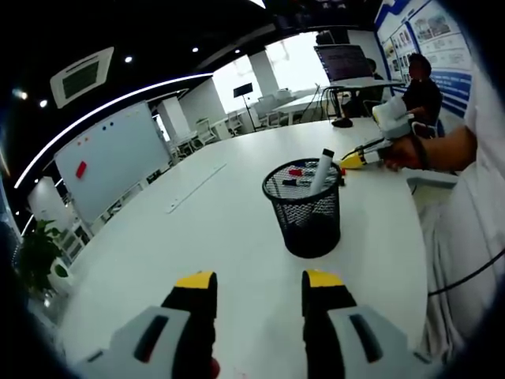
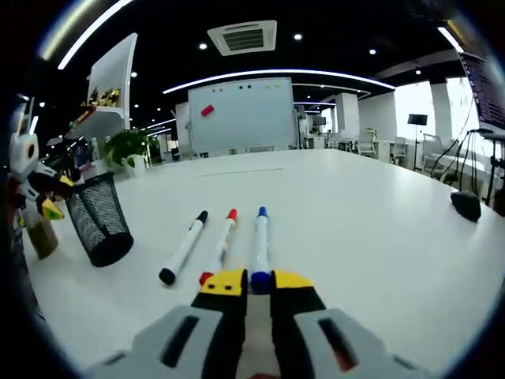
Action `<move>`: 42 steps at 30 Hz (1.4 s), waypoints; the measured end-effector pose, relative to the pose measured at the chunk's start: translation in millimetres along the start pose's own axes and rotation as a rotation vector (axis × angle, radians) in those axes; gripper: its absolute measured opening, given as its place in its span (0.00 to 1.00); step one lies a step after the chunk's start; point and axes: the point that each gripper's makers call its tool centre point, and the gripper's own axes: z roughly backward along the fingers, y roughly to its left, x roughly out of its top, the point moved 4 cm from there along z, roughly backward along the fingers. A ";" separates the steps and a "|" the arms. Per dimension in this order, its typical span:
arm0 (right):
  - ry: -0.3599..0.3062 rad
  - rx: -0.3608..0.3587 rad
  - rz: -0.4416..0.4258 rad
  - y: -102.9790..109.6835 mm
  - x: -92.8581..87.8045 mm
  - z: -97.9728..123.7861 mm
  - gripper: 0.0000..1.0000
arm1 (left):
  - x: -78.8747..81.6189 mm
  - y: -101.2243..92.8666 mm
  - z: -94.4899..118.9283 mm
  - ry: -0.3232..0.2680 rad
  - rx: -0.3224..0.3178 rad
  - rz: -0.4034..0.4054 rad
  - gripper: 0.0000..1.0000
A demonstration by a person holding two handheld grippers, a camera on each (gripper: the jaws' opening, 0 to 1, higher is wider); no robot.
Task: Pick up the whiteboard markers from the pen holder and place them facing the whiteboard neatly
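Yellow-tipped jaws of the right gripper (image 2: 250,283) stand close together, clamped on the tail end of a blue-capped white whiteboard marker (image 2: 259,246) lying flat on the white table (image 2: 371,237); its long axis runs straight ahead of the jaws, cap toward the white whiteboard on its stand (image 2: 241,114); just left of it lie a red-capped marker (image 2: 224,240) and a black-capped marker (image 2: 184,245), roughly parallel, caps the same way; the left gripper (image 1: 259,286) has its jaws wide apart on nothing, with the black wire-mesh pen holder (image 1: 307,208) directly ahead of them, a white marker with a black cap (image 1: 322,172) standing up out of it; that arm is judged nearer for the next pick.
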 end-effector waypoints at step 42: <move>-0.124 0.216 0.191 24.0 60.6 16.7 0.20 | 1.3 -1.8 0.4 -0.004 -0.004 -0.003 0.46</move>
